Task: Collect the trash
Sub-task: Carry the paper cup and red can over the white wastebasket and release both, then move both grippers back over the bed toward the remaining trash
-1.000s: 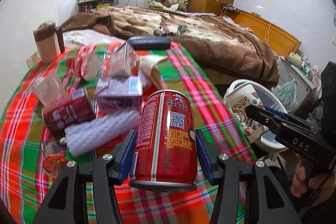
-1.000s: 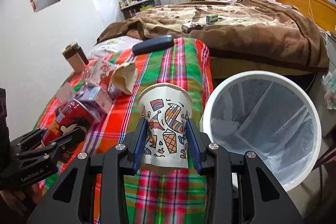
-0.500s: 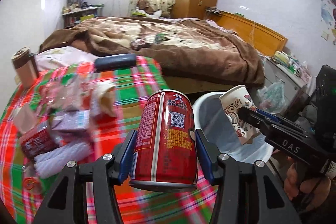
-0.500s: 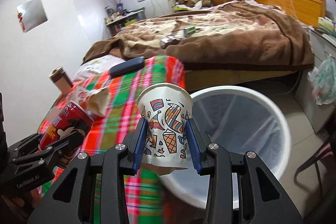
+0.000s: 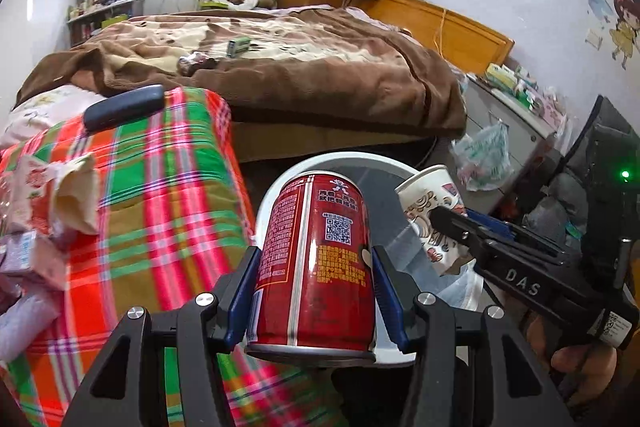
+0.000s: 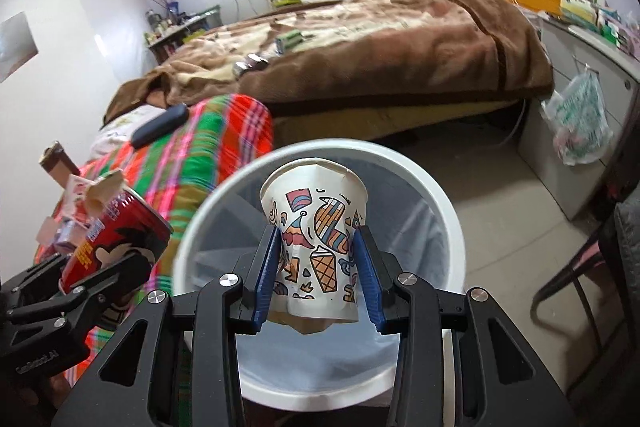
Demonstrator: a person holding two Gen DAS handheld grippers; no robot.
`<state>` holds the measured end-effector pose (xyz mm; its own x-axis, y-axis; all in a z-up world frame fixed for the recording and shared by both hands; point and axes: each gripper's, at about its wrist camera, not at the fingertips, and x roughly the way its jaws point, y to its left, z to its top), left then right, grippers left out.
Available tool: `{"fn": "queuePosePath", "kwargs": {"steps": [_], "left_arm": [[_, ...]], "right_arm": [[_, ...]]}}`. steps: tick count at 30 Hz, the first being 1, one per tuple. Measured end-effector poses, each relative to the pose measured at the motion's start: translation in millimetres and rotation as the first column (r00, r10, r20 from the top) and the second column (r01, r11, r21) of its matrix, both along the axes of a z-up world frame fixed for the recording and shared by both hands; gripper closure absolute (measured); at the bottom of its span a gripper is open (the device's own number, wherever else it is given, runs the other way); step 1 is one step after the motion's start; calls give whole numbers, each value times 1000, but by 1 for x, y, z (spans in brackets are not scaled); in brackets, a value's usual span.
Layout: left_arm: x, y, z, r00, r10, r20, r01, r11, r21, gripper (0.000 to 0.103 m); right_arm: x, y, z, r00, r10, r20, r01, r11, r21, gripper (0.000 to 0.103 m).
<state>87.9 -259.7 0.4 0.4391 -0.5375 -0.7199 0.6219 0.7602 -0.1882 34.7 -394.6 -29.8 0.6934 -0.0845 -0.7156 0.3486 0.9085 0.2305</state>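
Observation:
My left gripper (image 5: 314, 291) is shut on a red drink can (image 5: 316, 259) and holds it upright at the near left rim of the white trash bin (image 5: 360, 159). My right gripper (image 6: 316, 267) is shut on a patterned paper cup (image 6: 316, 227), slightly crushed, held over the bin's opening (image 6: 444, 211). The cup (image 5: 430, 203) and right gripper (image 5: 520, 279) show at the right of the left wrist view. The can (image 6: 116, 243) and left gripper (image 6: 60, 303) show at the lower left of the right wrist view.
A plaid-covered table (image 5: 168, 187) lies left of the bin with several wrappers and cartons (image 5: 48, 195) and a dark case (image 5: 124, 107). A bed with a brown blanket (image 5: 320, 75) stands behind. A cabinet with a hanging plastic bag (image 6: 580, 123) is at the right.
Both grippers have swung right, away from the table and toward the bin. The cup now hangs over the bin's opening and the can is at its rim.

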Motion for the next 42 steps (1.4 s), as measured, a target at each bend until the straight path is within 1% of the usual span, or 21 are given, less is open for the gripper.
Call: {"fn": "queuePosePath", "kwargs": {"steps": [3, 7, 10, 11, 12, 13, 15, 19, 23, 29, 32, 36, 39, 42], "left_arm": [[1, -12, -7, 1000, -11, -26, 11, 1000, 1, 49], [1, -22, -13, 999, -16, -30, 17, 1000, 11, 49], [2, -26, -15, 999, -9, -33, 9, 1000, 15, 47], [2, -26, -15, 1000, -4, -29, 4, 1000, 15, 45], [2, -26, -15, 1000, -1, -28, 1, 1000, 13, 38], [2, -25, -14, 1000, 0, -29, 1, 1000, 8, 34], [2, -22, -11, 1000, 0, -26, 0, 1000, -5, 33], [1, -13, -7, 1000, 17, -16, -17, 1000, -8, 31], [-2, -2, -2, 999, 36, -4, -36, 999, -14, 31], [-8, 20, 12, 995, 93, 39, -93, 996, -4, 31], [-11, 32, 18, 993, 113, 44, -113, 993, -17, 30], [-17, 52, 28, 986, 151, 74, -149, 988, -28, 30], [-20, 70, 34, 980, 182, 81, -179, 983, -43, 30], [-24, 85, 40, 970, 213, 114, -210, 977, -37, 31]], "right_arm": [[-1, -5, -6, 1000, -5, -24, 6, 1000, 3, 63], [-2, -13, -10, 999, -14, -43, 15, 1000, 7, 60], [-3, -20, -14, 998, -14, -58, 16, 999, 35, 58], [-5, -22, -15, 998, -20, -64, 22, 999, 35, 56], [-5, -22, -16, 997, -24, -69, 27, 999, 32, 49], [-7, -22, -16, 997, -28, -70, 30, 999, 29, 43], [-10, -22, -15, 998, -30, -64, 32, 999, 26, 43], [-12, -20, -11, 999, -29, -43, 30, 999, 22, 43], [-12, -17, -6, 999, -35, -19, 35, 999, 16, 43], [-17, -7, 6, 999, -27, 33, 27, 1000, 3, 43], [-18, 0, 12, 999, -15, 50, 15, 1000, -1, 43], [-17, 13, 21, 997, 7, 81, -6, 1000, -19, 43], [-17, 23, 28, 994, 28, 108, -25, 999, -32, 43], [-15, 35, 34, 990, 50, 132, -45, 998, -34, 43]]}}
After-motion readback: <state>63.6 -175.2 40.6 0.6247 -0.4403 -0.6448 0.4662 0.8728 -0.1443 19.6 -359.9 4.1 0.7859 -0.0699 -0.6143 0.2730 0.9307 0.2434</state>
